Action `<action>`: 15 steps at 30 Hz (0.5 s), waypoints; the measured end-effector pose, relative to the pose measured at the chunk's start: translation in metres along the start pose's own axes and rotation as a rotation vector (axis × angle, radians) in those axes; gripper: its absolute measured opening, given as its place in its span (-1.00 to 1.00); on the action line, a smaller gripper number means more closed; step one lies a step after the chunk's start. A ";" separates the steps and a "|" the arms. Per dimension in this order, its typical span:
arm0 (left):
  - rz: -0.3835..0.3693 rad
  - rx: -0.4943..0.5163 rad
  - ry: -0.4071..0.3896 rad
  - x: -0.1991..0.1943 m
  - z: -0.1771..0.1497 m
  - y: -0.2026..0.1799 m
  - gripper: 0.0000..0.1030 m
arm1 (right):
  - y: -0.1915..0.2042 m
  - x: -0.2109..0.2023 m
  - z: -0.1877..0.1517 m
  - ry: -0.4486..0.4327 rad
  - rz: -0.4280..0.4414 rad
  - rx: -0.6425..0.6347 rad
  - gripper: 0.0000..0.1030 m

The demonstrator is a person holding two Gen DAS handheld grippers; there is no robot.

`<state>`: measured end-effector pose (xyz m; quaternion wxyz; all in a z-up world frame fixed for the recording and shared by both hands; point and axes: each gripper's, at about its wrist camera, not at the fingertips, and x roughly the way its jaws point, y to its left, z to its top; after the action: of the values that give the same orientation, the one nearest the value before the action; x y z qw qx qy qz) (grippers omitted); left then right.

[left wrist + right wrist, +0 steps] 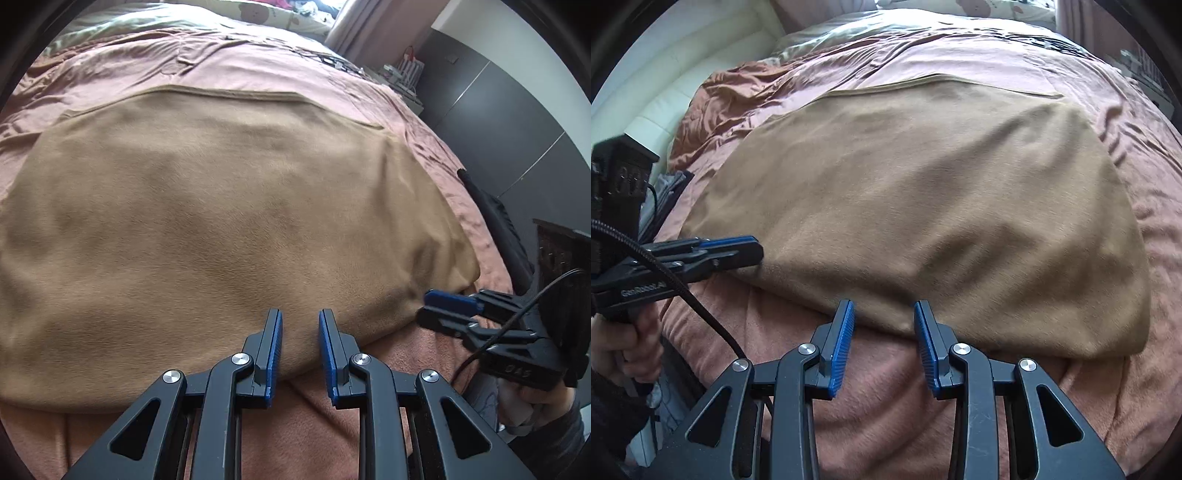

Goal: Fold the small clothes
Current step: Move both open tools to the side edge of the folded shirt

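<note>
Tan garment (pixel 229 206): a broad, flat piece of soft brownish cloth, spread smooth over the bed (pixel 92 81). A stitched hem runs along its far edge. Its near edge lies rounded and slightly raised off the covering beneath. Exact kind of garment cannot be told.

Bed: covered with a pink, wrinkled sheet at the far side and a fleecy pink blanket (pixel 886 398) at the near side, under the cloth's near edge. A pale padded headboard (pixel 665 85) shows in the right wrist view.

Left tongs (pixel 300 343): black frame, blue ribbed pads. Jaws stand narrowly apart, pointing down at the near edge of the tan garment. The tips lie over the cloth's border, and cloth shows in the gap; whether the pads press on it cannot be told. In the right wrist view they reach the garment's near left corner from the side.

Right tongs (pixel 884 325): same make. Jaws apart, with a clear gap between the pads and nothing clamped; tips poised at the cloth's near edge, where it meets the blanket. In the left wrist view they sit just beside the garment's near right corner.

Hand (pixel 624 343): grips the left tool's handle; a black cable (pixel 701 314) trails from it.
</note>
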<state>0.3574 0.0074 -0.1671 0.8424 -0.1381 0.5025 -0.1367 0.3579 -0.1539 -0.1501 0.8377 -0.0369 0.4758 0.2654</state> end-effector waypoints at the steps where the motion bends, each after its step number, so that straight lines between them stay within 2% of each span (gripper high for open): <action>1: 0.008 0.002 0.005 0.004 -0.001 -0.002 -0.55 | -0.006 -0.005 -0.002 -0.011 -0.002 0.012 -0.39; 5: 0.050 0.014 0.008 0.015 -0.004 -0.005 -0.55 | -0.027 -0.024 -0.014 -0.046 0.001 0.076 -0.39; 8: 0.032 0.001 0.016 0.011 -0.003 -0.002 -0.55 | -0.036 -0.036 -0.022 -0.065 -0.026 0.106 -0.39; 11: 0.006 -0.021 0.016 -0.002 -0.004 0.006 -0.55 | -0.042 -0.048 -0.030 -0.081 -0.028 0.138 -0.39; 15: 0.011 -0.029 -0.017 -0.026 -0.012 0.023 -0.55 | -0.055 -0.062 -0.041 -0.095 -0.027 0.189 -0.39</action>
<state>0.3368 0.0373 -0.1605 0.8454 -0.1486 0.4979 -0.1236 0.3280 -0.2393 -0.1325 0.8626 0.0488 0.4579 0.2096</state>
